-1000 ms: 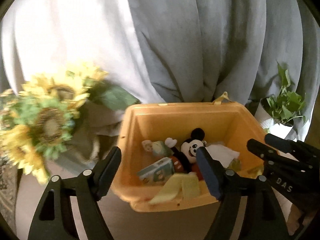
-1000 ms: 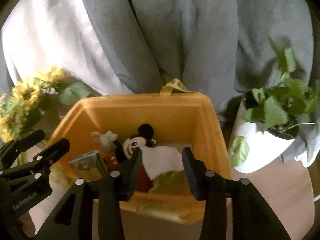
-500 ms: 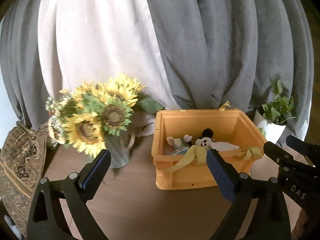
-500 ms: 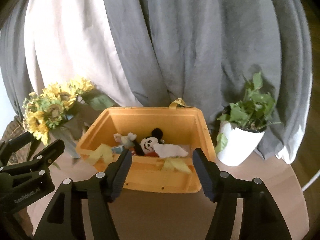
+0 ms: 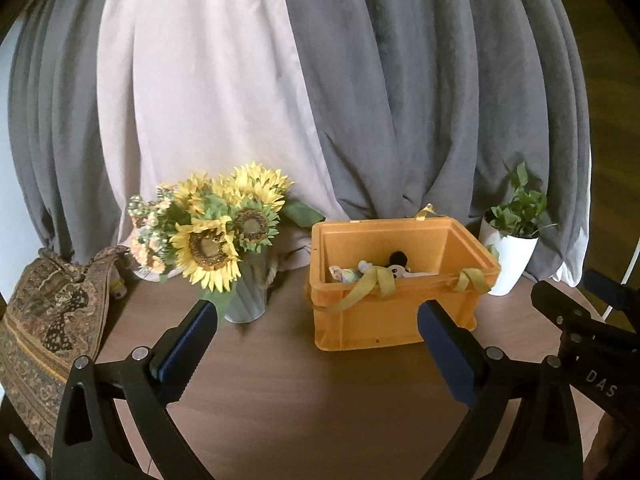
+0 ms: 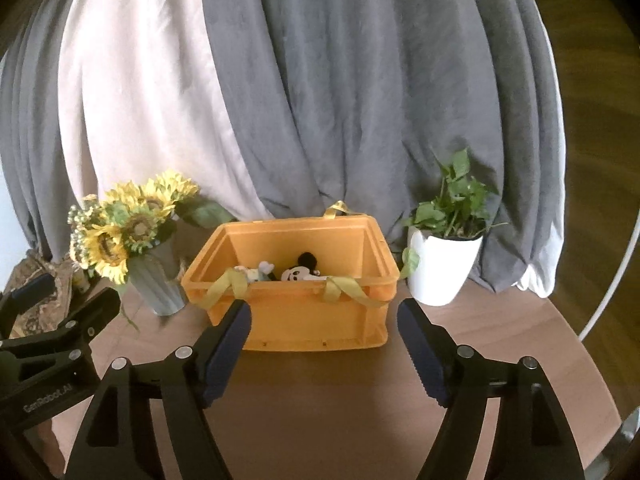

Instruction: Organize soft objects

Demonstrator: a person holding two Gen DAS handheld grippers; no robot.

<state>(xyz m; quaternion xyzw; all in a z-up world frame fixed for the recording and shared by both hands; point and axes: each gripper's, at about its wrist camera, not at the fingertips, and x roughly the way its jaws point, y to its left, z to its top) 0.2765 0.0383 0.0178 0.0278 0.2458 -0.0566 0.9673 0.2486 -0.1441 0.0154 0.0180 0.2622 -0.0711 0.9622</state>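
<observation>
An orange bin (image 5: pixel 396 316) (image 6: pixel 316 320) stands on the round wooden table. Inside lie a Mickey Mouse plush (image 6: pixel 300 270) (image 5: pixel 400 264) and a small pale plush (image 6: pixel 256 272) (image 5: pixel 348 274). Yellow-green cloth strips (image 5: pixel 372 280) (image 6: pixel 344 288) hang over the bin's front rim. My left gripper (image 5: pixel 316 316) is open and empty, held back from the bin's front. My right gripper (image 6: pixel 324 316) is open and empty, also back from the bin's front.
A vase of sunflowers (image 5: pixel 224 240) (image 6: pixel 128 232) stands left of the bin. A white potted plant (image 5: pixel 510 240) (image 6: pixel 448 256) stands to its right. A patterned cloth (image 5: pixel 44 320) lies at the far left. Grey and white curtains hang behind the table.
Both grippers have pulled back and away from the bin, which now looks smaller and farther. The cloth strips now hang over the front rim. Both grippers stay open.
</observation>
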